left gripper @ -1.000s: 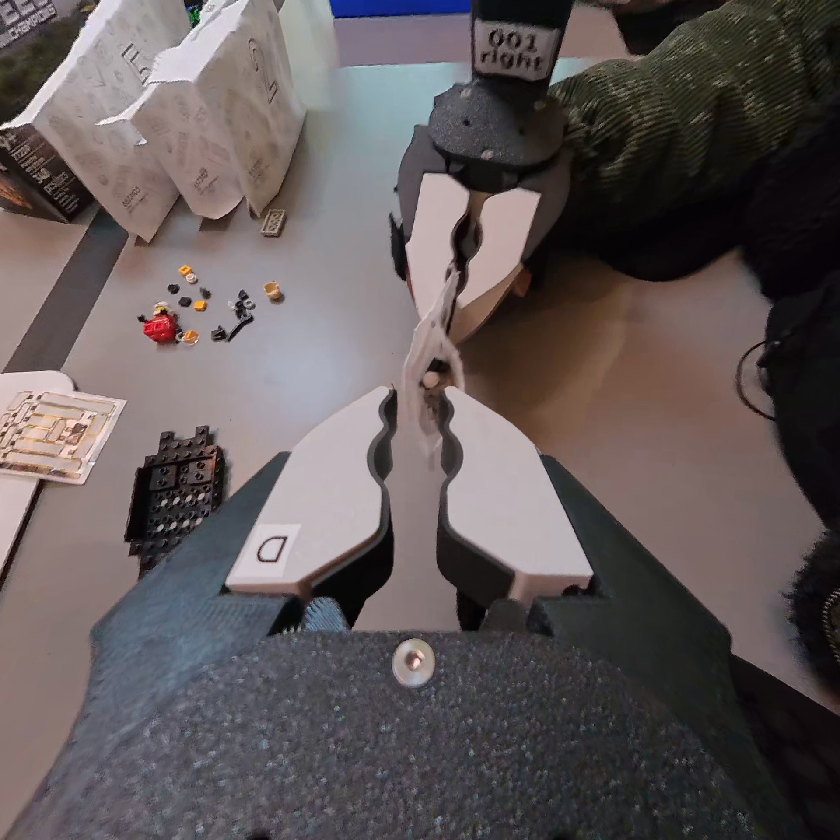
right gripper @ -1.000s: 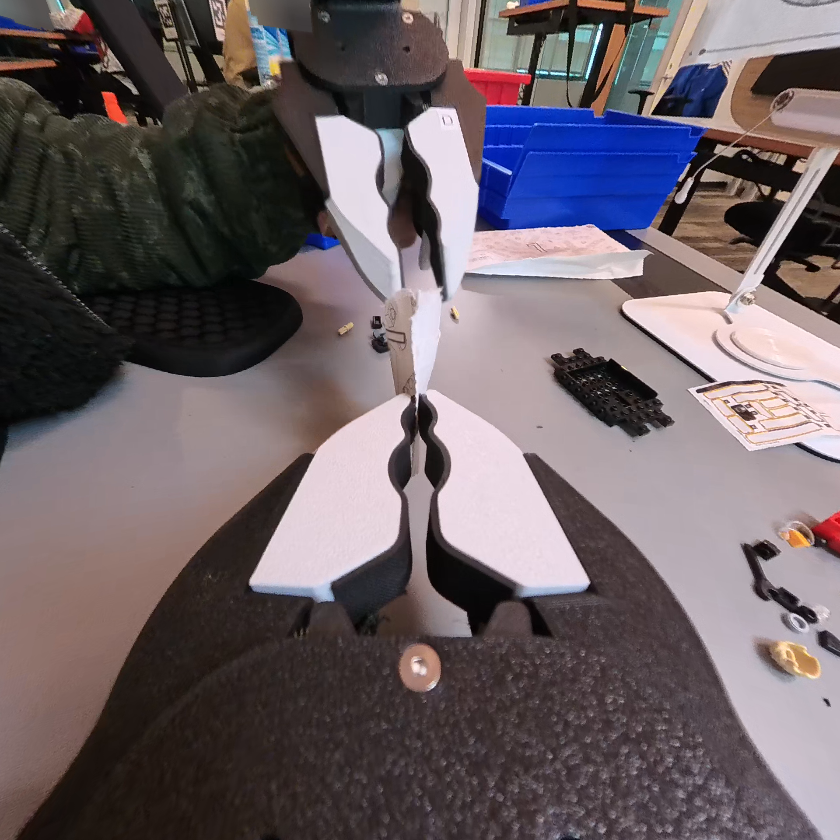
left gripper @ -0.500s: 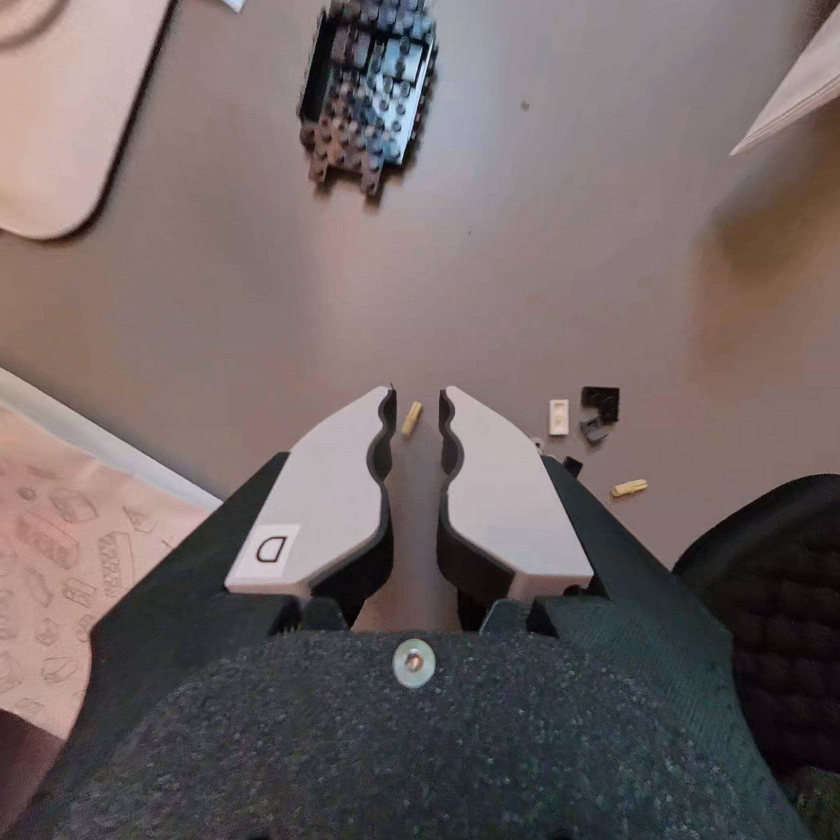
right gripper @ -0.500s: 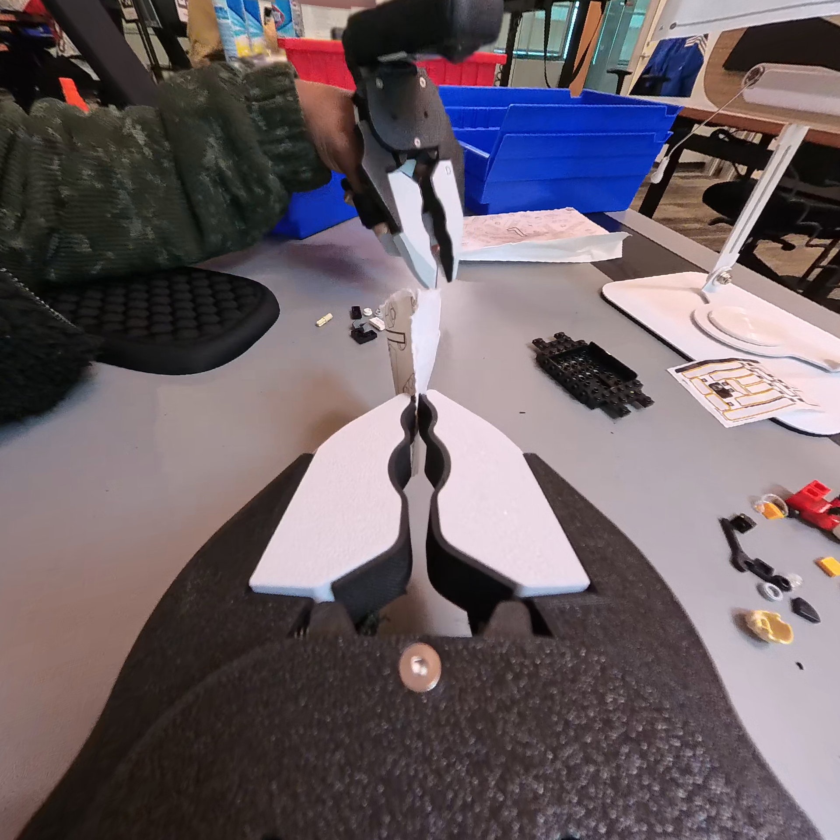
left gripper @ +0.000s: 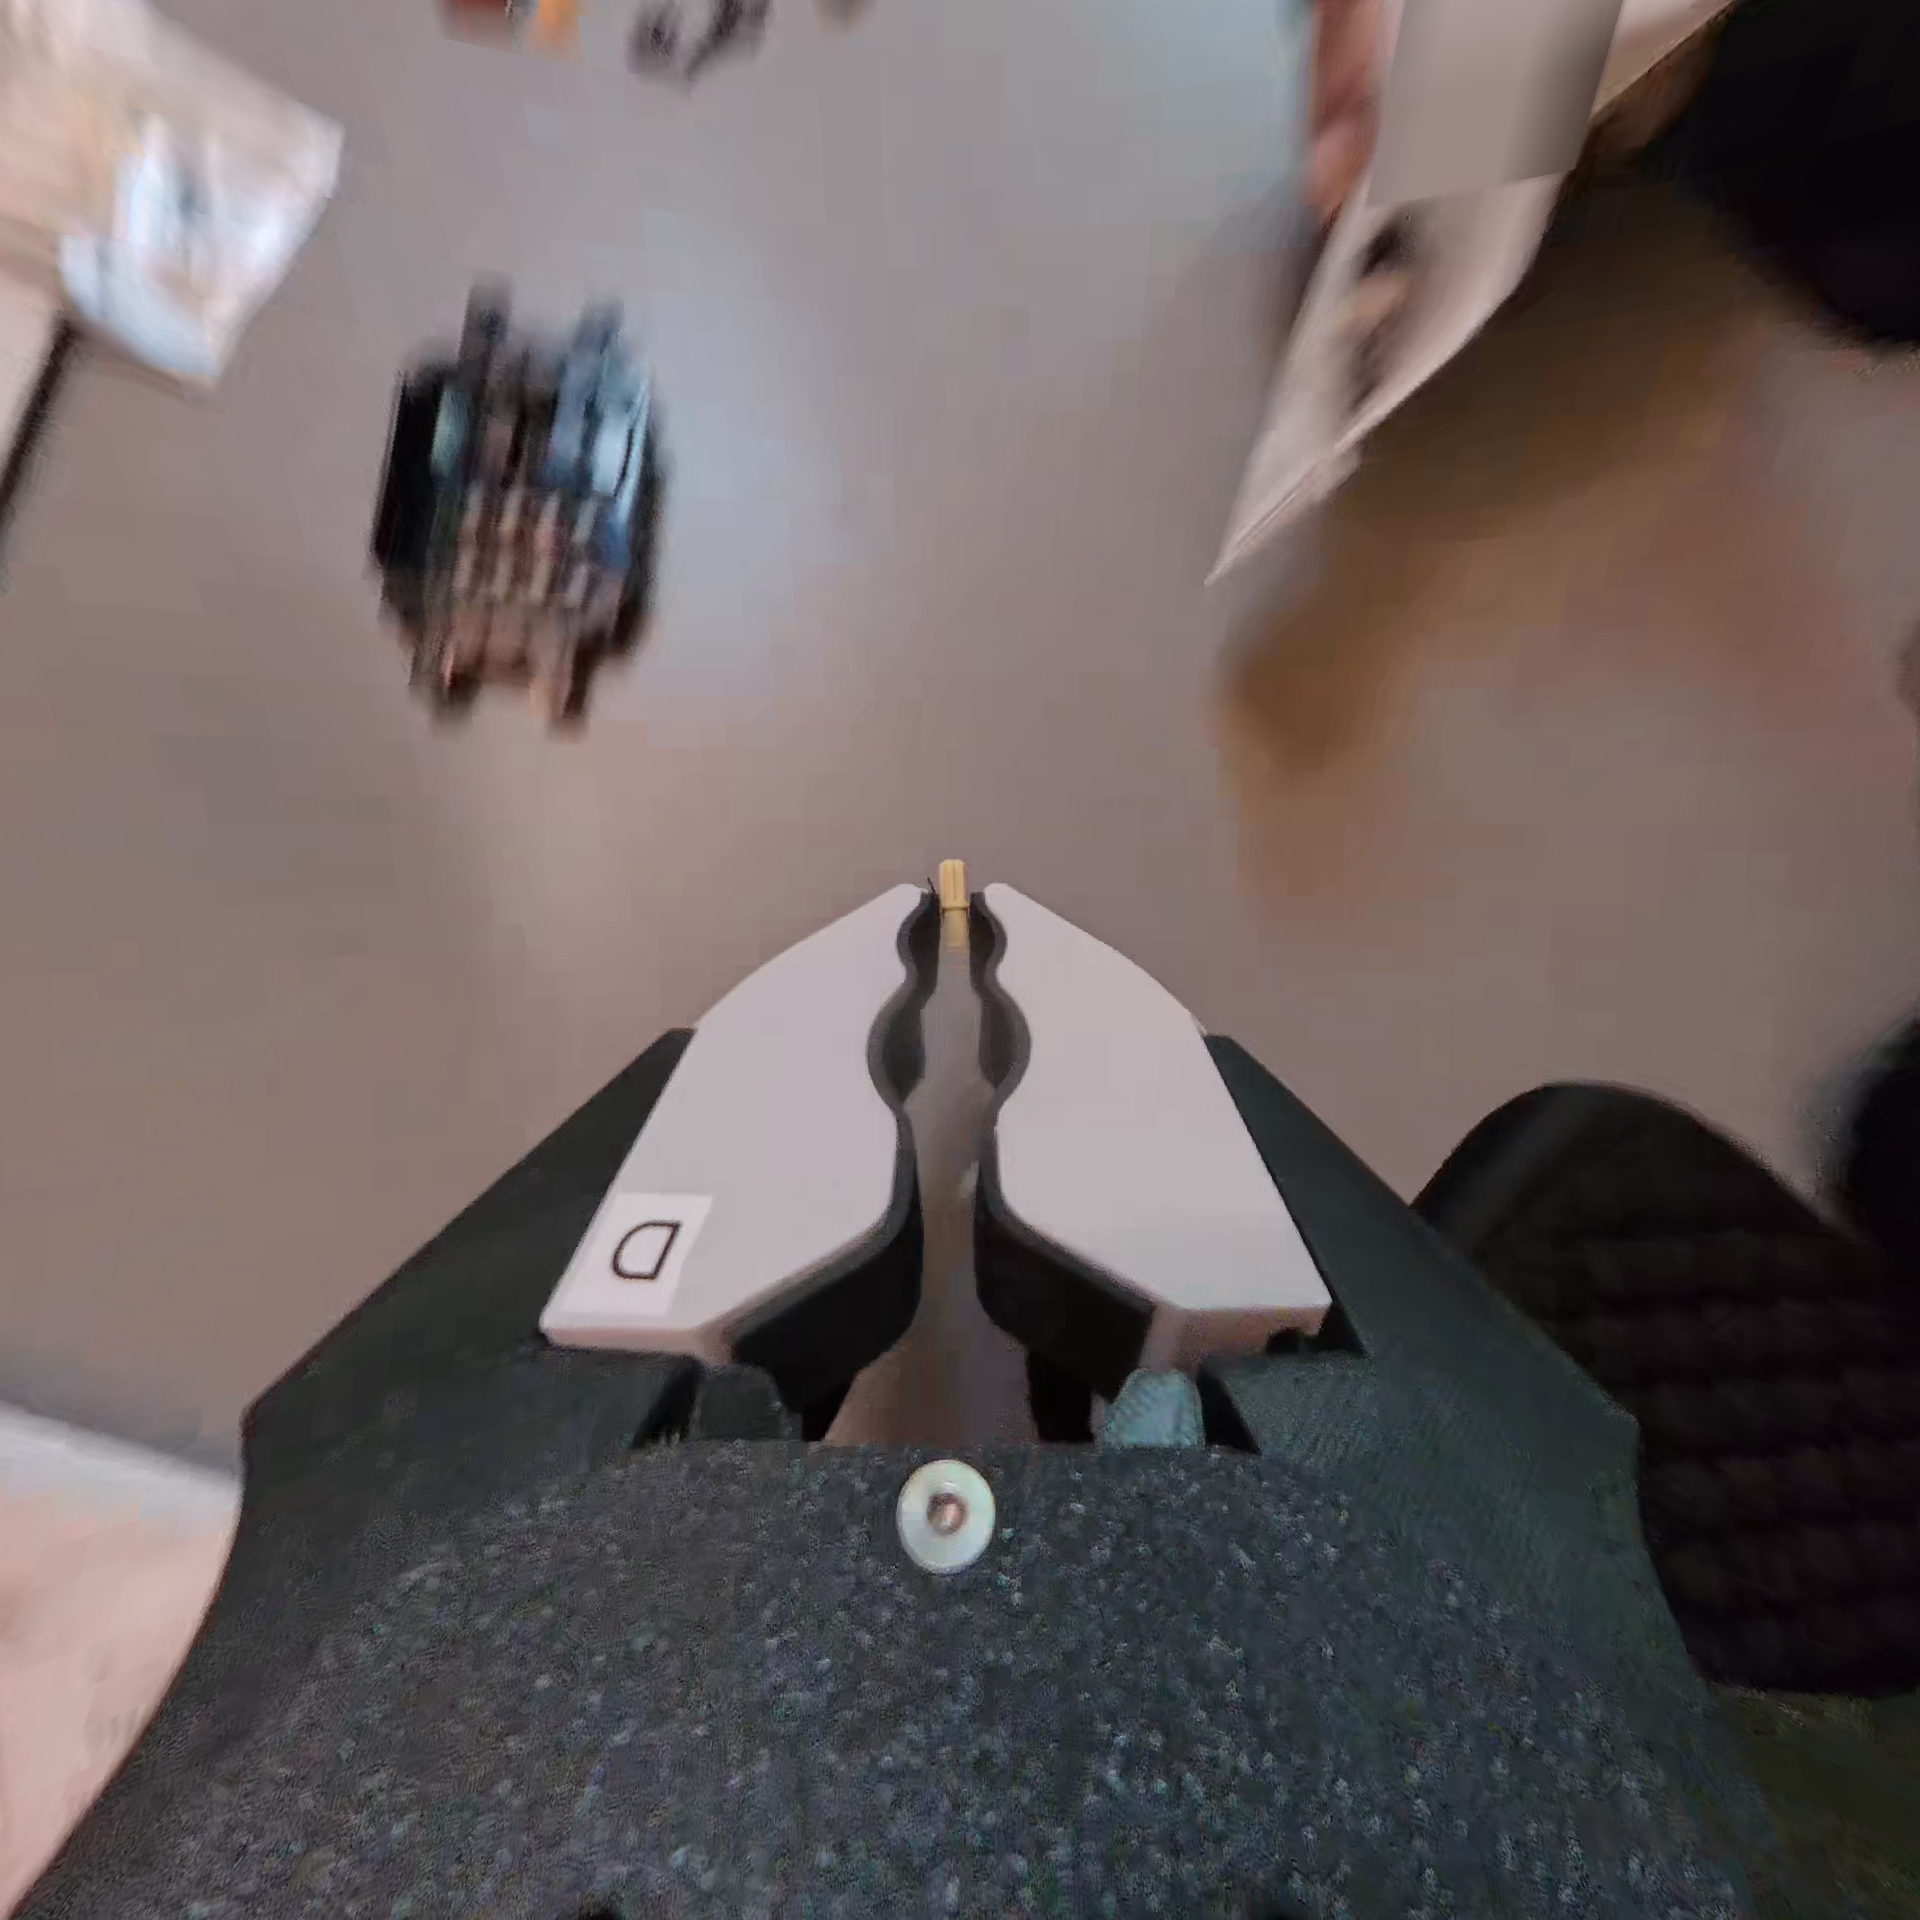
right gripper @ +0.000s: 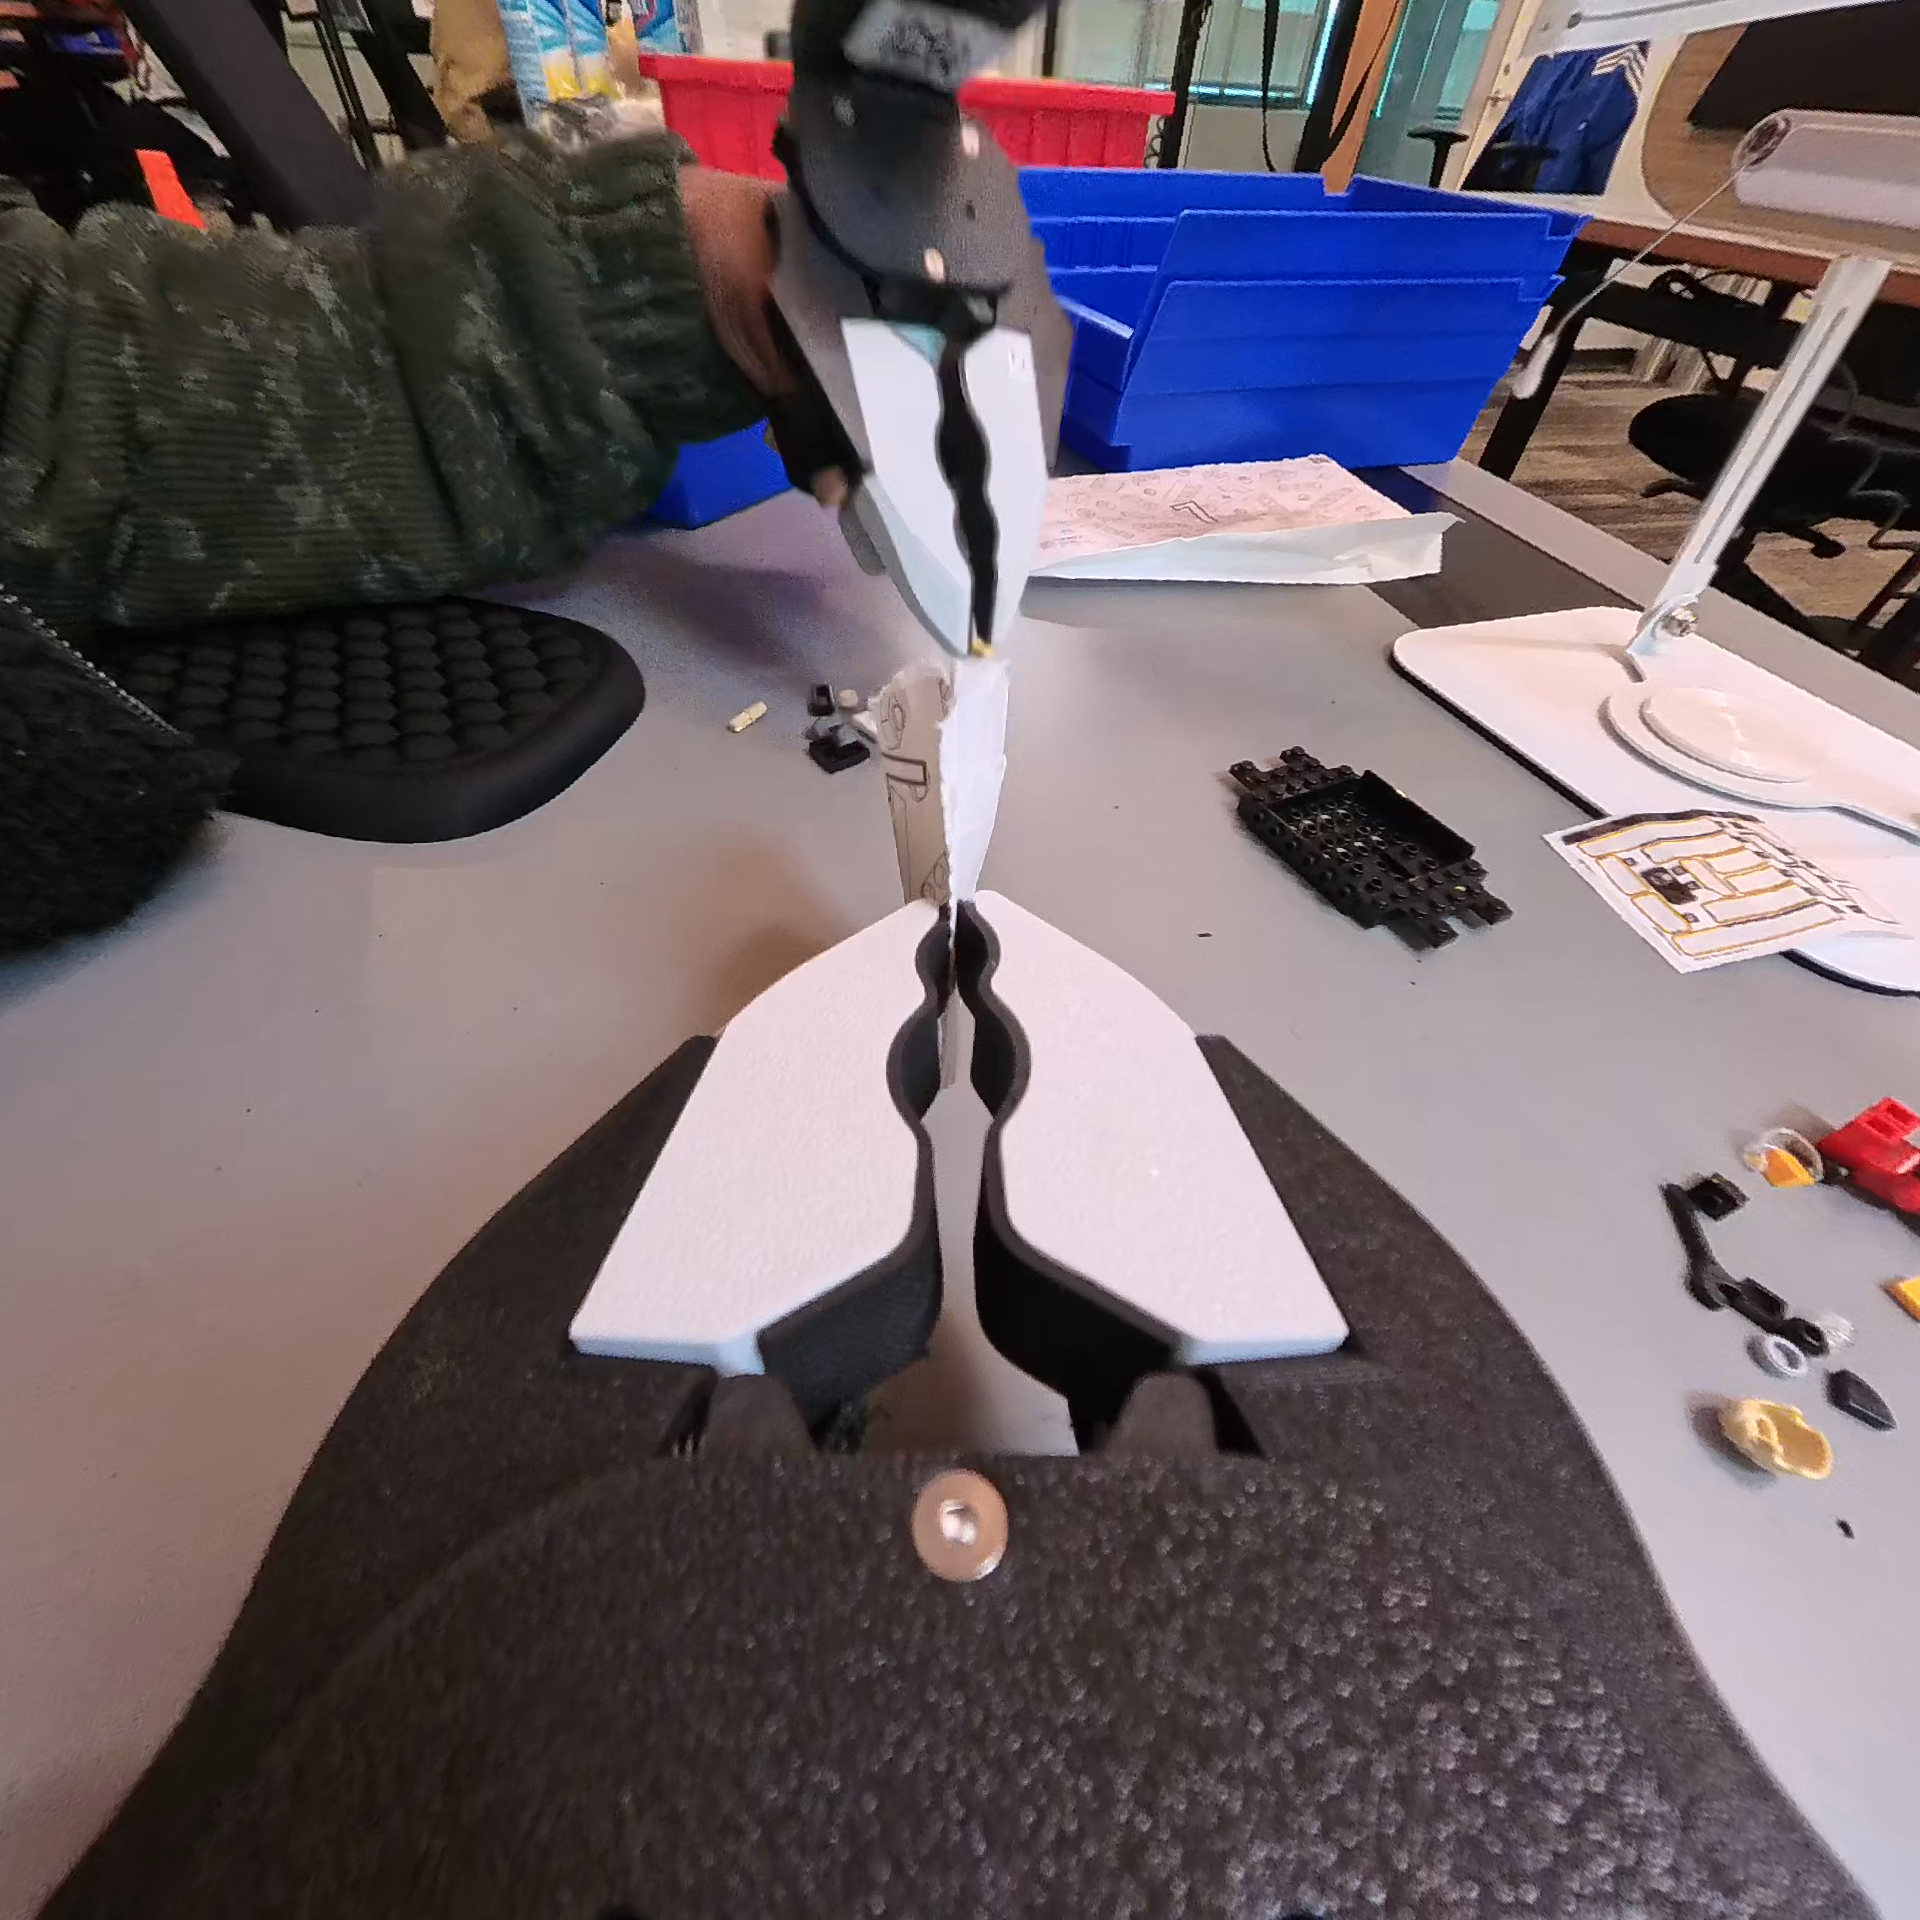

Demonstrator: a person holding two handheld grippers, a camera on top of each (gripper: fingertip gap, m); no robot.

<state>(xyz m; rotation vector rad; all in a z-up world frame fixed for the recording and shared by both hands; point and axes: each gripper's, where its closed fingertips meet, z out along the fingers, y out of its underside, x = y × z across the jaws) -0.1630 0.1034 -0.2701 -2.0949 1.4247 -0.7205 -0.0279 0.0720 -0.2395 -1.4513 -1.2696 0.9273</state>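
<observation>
My left gripper (left gripper: pixel 952 896) is shut on a small tan peg (left gripper: pixel 952 914) that sticks out between its tips, above the grey table. In the right wrist view the left gripper (right gripper: pixel 977 636) points down, just above the bag, with the peg (right gripper: pixel 981 648) at its tip. My right gripper (right gripper: pixel 954 912) is shut on a torn white paper bag (right gripper: pixel 951 790) and holds it upright above the table. The bag also shows, blurred, at the upper right of the left wrist view (left gripper: pixel 1351 353).
A black studded plate (right gripper: pixel 1361 847) lies right of centre, blurred in the left wrist view (left gripper: pixel 514 520). Small loose pieces (right gripper: pixel 831 732) and another tan peg (right gripper: pixel 746 715) lie by a black mat (right gripper: pixel 395 717). A sticker sheet (right gripper: pixel 1725 883), lamp base (right gripper: pixel 1558 665), blue bins (right gripper: pixel 1299 312) and more small parts (right gripper: pixel 1766 1351) stand right. The tips of one gripper are about 15 centimeters away from the tips of the other. Between my left fingertips and the black studded plate (right gripper: pixel 1361 847) there is roughly 12 centimeters.
My left gripper let go of the paper bag, dropped to the loose pieces, shut on a tan peg and lifted it. My right gripper still holds the bag.
</observation>
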